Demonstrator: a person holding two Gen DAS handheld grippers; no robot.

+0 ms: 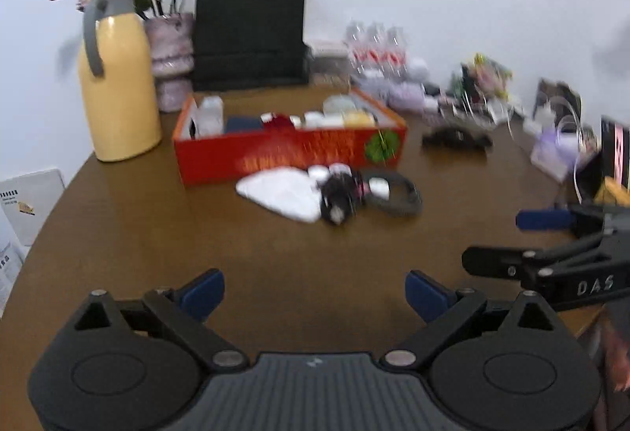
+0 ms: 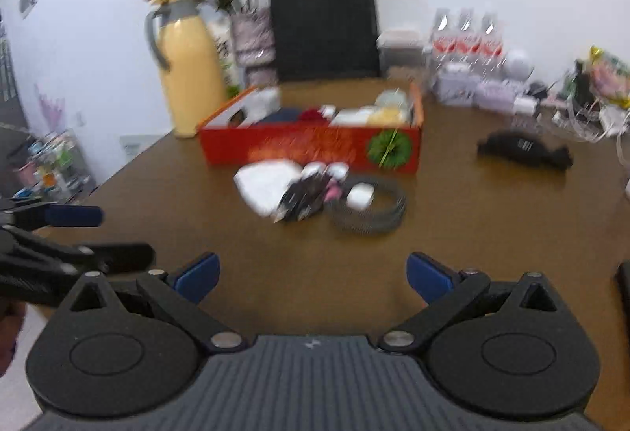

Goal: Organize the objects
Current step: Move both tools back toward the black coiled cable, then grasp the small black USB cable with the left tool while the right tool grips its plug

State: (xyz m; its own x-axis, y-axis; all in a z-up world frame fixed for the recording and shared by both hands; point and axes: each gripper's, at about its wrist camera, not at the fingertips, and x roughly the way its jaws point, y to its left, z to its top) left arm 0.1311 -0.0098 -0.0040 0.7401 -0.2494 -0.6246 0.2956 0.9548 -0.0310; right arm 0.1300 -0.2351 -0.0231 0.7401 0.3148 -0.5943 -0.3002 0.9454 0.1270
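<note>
Both grippers are standing wide open and holding nothing: my left gripper (image 1: 315, 293) and my right gripper (image 2: 311, 275) are hanging over bare table (image 1: 138, 234), well short of the red box (image 1: 291, 151), which I am taking as my landmark. Loose things are lying just in front of the box: a white pack (image 1: 281, 193), some small white jars (image 1: 327, 171) touching the box's front wall, a dark packet (image 1: 338, 195) and a coiled grey cable (image 1: 401, 195) with a white plug (image 1: 378, 187) resting on it. A black pouch (image 1: 456, 137) is lying apart, to the right of the box. I am judging that these belong in the box, which is already looking crowded. My worry is the clump: the pieces are touching and overlapping, so jaws closing on one may be dragging a neighbour, and the cable may be uncoiling or snagging the packet as it lifts. The white pack is lying flat and may be sliding away from the pads instead of rising. Both views are blurring, so I am not trusting fine edges. The yellow jug (image 1: 118, 88) and vase (image 1: 173, 57) are standing left of the box, tall enough to tip under a careless swing. My two grippers are also sitting close together, risking a clash.
</note>
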